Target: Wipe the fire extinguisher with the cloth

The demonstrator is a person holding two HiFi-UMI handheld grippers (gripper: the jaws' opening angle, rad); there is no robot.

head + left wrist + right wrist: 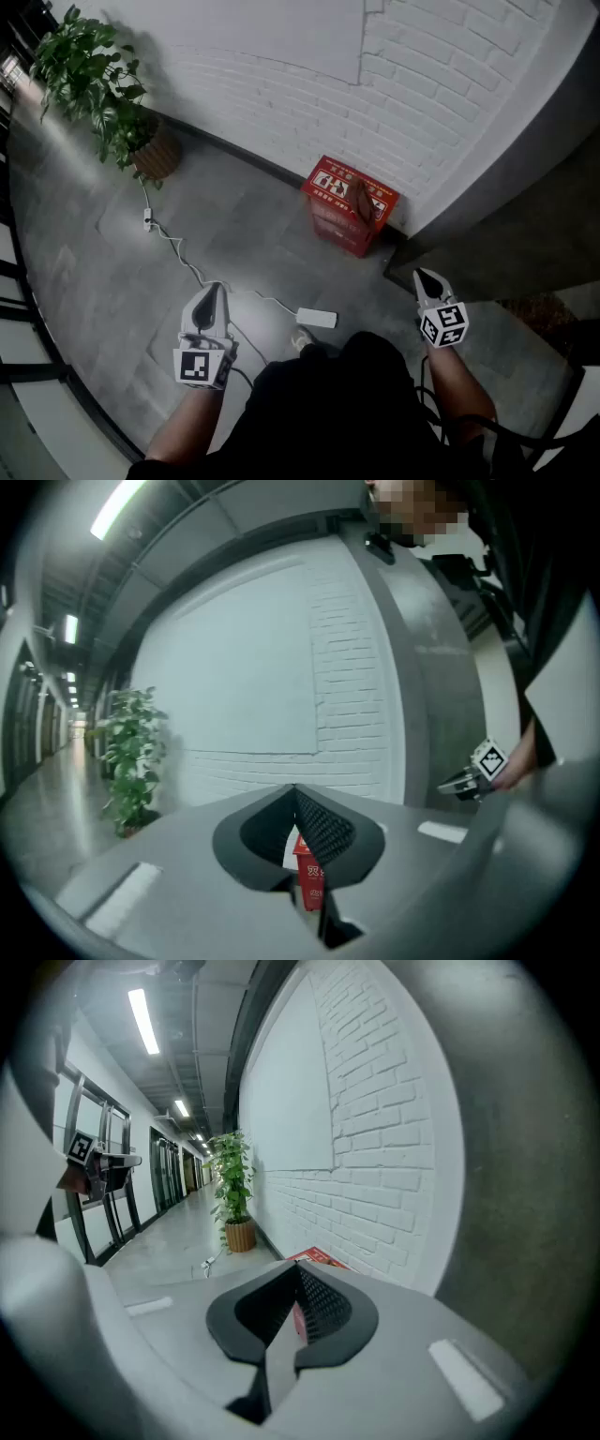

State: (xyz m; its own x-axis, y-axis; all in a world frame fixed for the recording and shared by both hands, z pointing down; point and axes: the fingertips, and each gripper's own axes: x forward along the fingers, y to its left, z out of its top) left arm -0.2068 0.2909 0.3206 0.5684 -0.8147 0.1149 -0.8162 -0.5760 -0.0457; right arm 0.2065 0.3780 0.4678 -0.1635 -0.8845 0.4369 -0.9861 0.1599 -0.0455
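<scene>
The left gripper point(214, 292) and the right gripper point(424, 279) are being held above the floor point(112, 281), fingers pressed together on nothing; the red box point(349, 204) is being faced, standing against the brick wall point(441, 84).

Shows red on the fire extinguisher box point(350, 204), with white lettering on top. Shows white-painted brick courses on the wall point(450, 84) and mottled grey on the floor tiles point(84, 272). Shows green on the potted plant point(89, 75), brown on its pot point(157, 155), white on the power strip point(316, 318). Shows black-and-white square markers on the left gripper point(216, 291) and the right gripper point(422, 277).
</scene>
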